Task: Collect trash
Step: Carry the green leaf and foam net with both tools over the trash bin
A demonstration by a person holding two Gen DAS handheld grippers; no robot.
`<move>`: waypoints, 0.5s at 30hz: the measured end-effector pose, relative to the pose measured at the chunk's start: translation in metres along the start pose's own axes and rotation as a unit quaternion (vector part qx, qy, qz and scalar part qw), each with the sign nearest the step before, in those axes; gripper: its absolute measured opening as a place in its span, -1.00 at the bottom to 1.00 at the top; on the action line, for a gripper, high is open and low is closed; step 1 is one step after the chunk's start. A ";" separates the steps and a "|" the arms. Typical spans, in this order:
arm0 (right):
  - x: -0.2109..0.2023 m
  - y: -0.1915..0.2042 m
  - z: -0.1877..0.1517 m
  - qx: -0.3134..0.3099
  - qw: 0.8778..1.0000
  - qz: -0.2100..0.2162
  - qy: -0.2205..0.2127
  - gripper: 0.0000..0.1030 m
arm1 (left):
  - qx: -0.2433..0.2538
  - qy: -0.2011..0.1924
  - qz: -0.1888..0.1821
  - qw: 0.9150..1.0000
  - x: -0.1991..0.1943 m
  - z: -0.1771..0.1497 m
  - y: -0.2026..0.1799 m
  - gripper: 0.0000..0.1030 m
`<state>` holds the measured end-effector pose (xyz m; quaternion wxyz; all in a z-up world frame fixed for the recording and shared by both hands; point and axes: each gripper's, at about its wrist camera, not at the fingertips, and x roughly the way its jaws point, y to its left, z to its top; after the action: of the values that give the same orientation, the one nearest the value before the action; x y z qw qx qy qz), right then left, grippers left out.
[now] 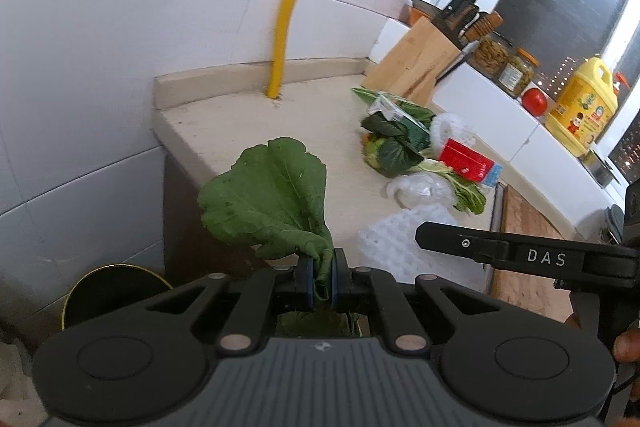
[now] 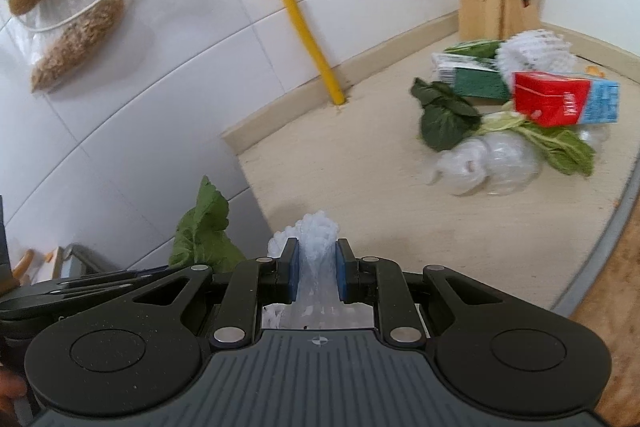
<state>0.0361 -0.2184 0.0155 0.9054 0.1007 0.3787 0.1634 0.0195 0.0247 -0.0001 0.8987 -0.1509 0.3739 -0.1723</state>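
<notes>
left claw (image 1: 320,277) pinching leaf (image 1: 268,195), held off the bench (image 1: 248,123) edge | right claw (image 2: 317,273) pinching foam net (image 2: 316,247) | risk: limp leaf slips from its thin stem grip before the bin | left view alone shows bin (image 1: 108,291) below-left of claw; right view alone shows hanging bags | remaining trash pile (image 2: 520,107) ahead-right

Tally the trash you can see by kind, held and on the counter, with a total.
Loose green leaves: 3, one in the left gripper, two on the counter
White foam nets: 2, one in the right gripper, one in the pile
Cartons: 2, red and green
Clear plastic wrap: 1
Total: 8
</notes>
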 end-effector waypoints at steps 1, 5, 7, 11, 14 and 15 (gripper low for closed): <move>0.002 0.004 0.000 -0.002 1.000 0.003 0.002 -0.54 | -0.002 -0.001 0.002 1.000 -0.002 -0.001 0.003 -0.93; 0.010 0.015 -0.001 -0.011 1.000 0.014 0.009 -0.54 | -0.011 -0.006 0.013 1.000 -0.011 -0.003 0.015 -0.93; 0.013 0.022 -0.002 -0.015 1.000 0.018 0.011 -0.54 | -0.014 -0.008 0.017 1.000 -0.016 -0.005 0.020 -0.93; 0.019 0.036 -0.003 -0.025 0.999 0.028 0.016 -0.54 | -0.019 -0.016 0.025 0.999 -0.026 -0.010 0.030 -0.93; 0.023 0.046 -0.006 -0.033 0.999 0.036 0.019 -0.54 | -0.028 -0.019 0.034 0.999 -0.032 -0.014 0.039 -0.93; 0.025 0.049 -0.006 -0.035 0.998 0.039 0.021 -0.54 | -0.032 -0.020 0.037 0.999 -0.034 -0.014 0.042 -0.93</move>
<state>0.0374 -0.1633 0.0099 0.8930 0.0797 0.3877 0.2141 -0.0047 0.0746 -0.0057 0.9064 -0.1690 0.3669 -0.1239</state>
